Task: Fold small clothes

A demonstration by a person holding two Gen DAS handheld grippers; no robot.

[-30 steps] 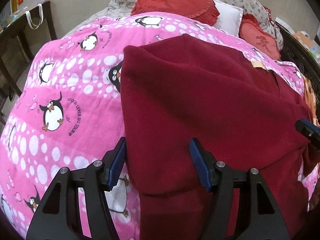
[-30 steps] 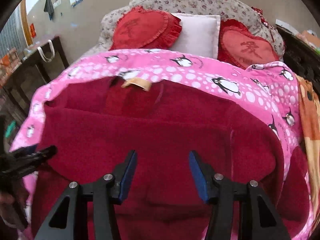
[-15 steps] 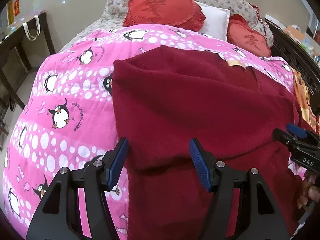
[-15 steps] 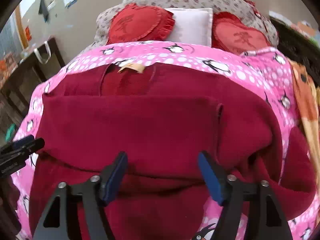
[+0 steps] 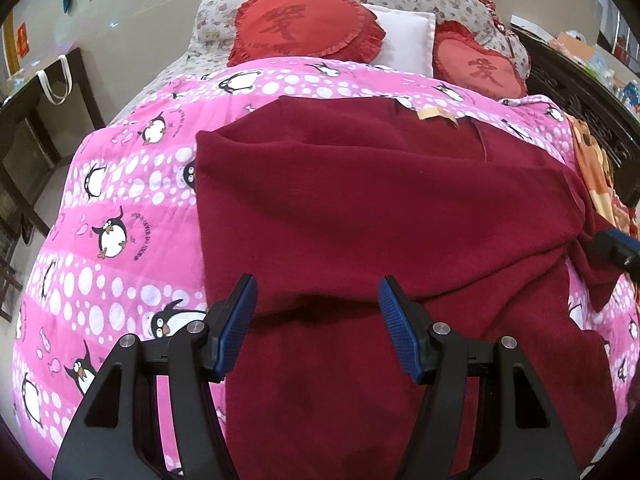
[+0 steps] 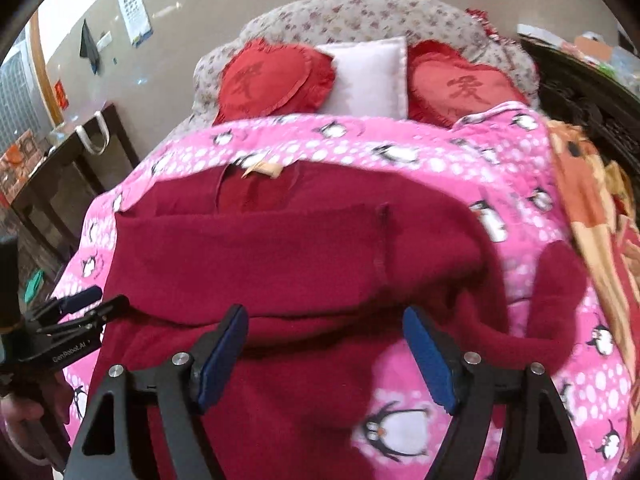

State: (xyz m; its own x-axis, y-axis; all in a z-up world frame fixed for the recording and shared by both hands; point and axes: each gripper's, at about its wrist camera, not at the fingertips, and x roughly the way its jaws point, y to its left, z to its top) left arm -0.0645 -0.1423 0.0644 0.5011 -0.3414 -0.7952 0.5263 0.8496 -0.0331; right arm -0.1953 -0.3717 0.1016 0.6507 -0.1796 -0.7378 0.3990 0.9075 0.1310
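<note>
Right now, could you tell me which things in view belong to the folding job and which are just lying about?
For the job: red garment, left gripper, right gripper.

Lying about: penguin quilt, heart cushions, white pillow, orange blanket, side table.

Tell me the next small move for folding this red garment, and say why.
Probably bring the right gripper down to pinch the loose sleeve that trails off the right side onto the pink penguin blanket, then lay it across the dark red fleece garment. Both grippers are open and hold nothing, the left gripper too, and the far side already lies folded over.
</note>
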